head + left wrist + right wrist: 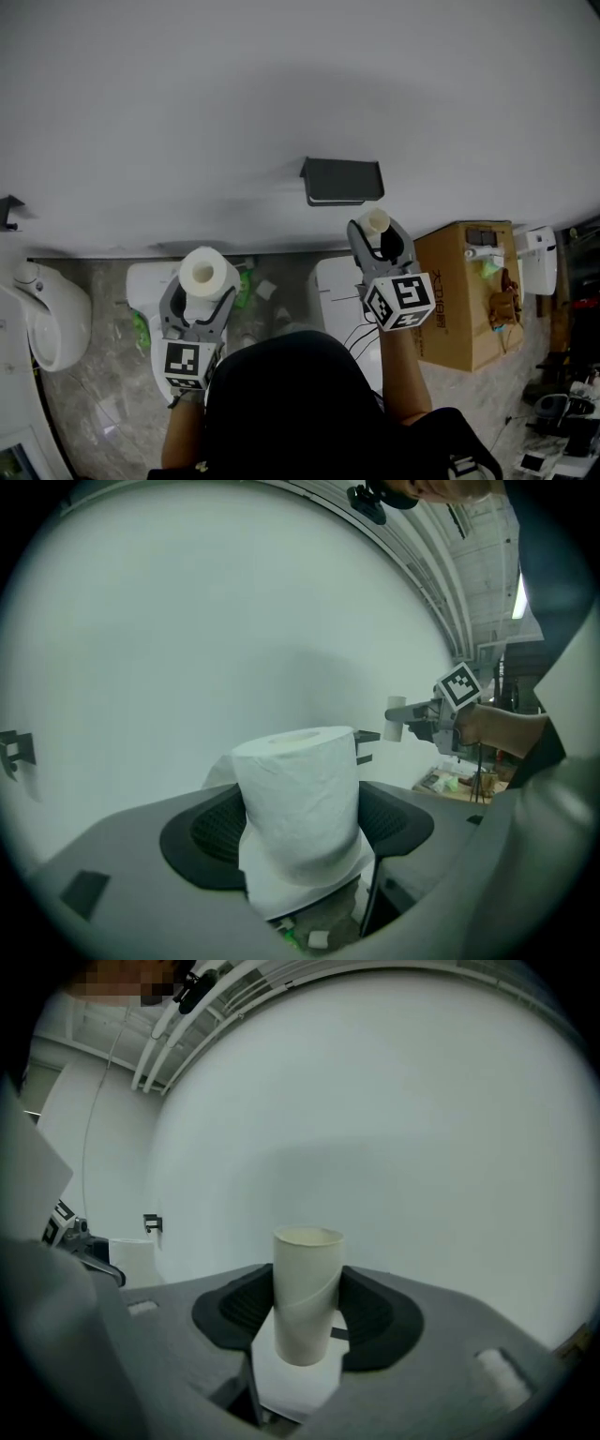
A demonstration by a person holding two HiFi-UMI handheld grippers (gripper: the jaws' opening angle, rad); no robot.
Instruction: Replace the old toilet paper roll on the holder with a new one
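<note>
— Left side?
— The left gripper (204,287) has its fingers clamped on a full toilet paper roll (207,273), held upright.
— And right?
— The right gripper (380,240) grips the bare cardboard tube (374,222), perhaps with a last sheet trailing, just below the wall holder (343,180) and not touching it.

The wall (281,94) is being lit softly, a faint shadow is being cast around the holder (343,180), and both gripper views are being bent and darkened at the edges.

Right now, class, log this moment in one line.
left gripper: grips full roll | right gripper: grips empty tube | holder: no roll
</note>
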